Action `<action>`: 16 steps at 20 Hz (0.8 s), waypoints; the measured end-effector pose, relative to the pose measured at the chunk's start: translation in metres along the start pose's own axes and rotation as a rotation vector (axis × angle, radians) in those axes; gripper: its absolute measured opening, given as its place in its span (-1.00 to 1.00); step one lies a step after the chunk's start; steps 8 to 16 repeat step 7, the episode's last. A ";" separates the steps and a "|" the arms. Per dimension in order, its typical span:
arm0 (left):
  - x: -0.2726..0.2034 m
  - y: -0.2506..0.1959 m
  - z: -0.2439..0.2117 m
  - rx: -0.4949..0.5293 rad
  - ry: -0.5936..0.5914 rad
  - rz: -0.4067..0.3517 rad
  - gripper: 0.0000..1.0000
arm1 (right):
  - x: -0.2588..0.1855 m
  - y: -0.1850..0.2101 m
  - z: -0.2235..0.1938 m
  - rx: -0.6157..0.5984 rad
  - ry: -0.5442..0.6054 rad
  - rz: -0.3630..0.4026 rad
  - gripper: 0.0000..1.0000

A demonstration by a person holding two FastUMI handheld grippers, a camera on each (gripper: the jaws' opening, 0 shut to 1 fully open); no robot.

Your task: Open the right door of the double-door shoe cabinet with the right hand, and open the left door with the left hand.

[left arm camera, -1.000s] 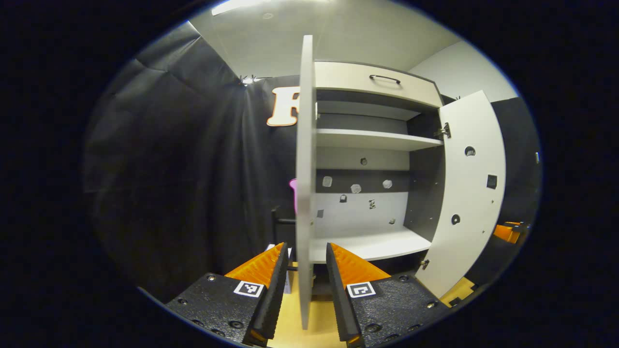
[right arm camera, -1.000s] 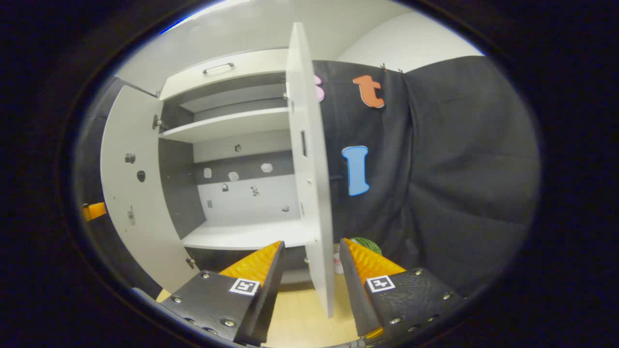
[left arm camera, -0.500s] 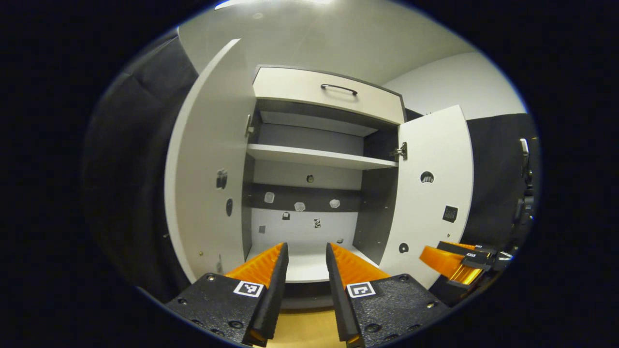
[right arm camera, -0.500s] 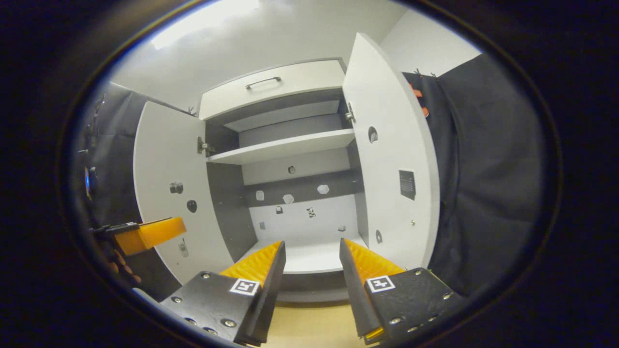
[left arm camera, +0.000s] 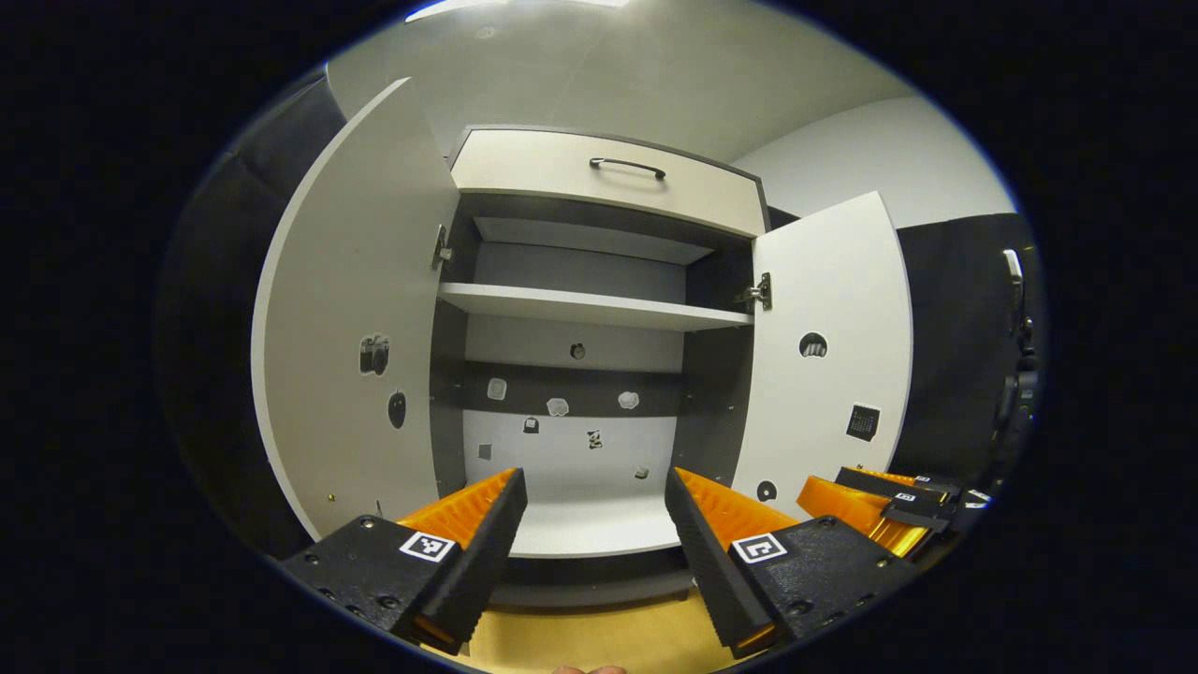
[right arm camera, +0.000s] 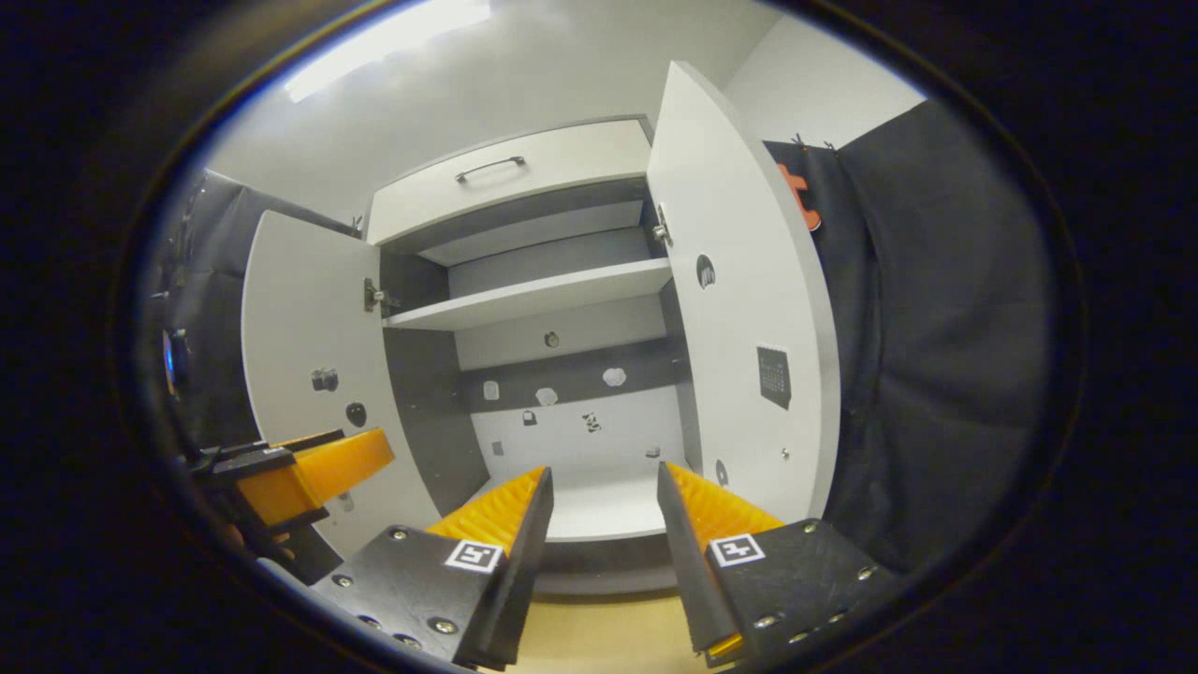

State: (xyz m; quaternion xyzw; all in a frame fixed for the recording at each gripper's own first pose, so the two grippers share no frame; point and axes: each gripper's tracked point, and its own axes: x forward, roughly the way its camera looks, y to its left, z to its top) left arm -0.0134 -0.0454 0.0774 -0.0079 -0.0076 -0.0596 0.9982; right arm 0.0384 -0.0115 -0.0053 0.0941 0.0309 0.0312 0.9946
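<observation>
Both cabinet (left arm camera: 599, 178) doors swung wide; left tool (left arm camera: 594, 524) and right tool (right arm camera: 604, 520) released, empty. Task looks done; next, withdraw.

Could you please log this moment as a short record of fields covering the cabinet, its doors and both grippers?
cabinet: shoe cabinet, interior exposed
left door: left door, swung wide open
right door: right door, swung wide open
top drawer: drawer with a dark handle, closed
inside: one shelf; nothing stored on it
left gripper: left gripper, open, holding nothing, in front of the cabinet
right gripper: right gripper, open, holding nothing, clear of its door
task state: both doors open
</observation>
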 end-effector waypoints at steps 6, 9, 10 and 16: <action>0.004 -0.009 -0.008 0.012 0.020 0.032 0.87 | -0.002 0.005 -0.002 -0.047 0.000 0.054 0.35; 0.005 -0.013 -0.010 0.019 0.023 0.042 0.86 | -0.004 0.005 -0.001 -0.060 -0.003 0.065 0.35; 0.005 -0.013 -0.010 0.019 0.023 0.042 0.86 | -0.004 0.005 -0.001 -0.060 -0.003 0.065 0.35; 0.005 -0.013 -0.010 0.019 0.023 0.042 0.86 | -0.004 0.005 -0.001 -0.060 -0.003 0.065 0.35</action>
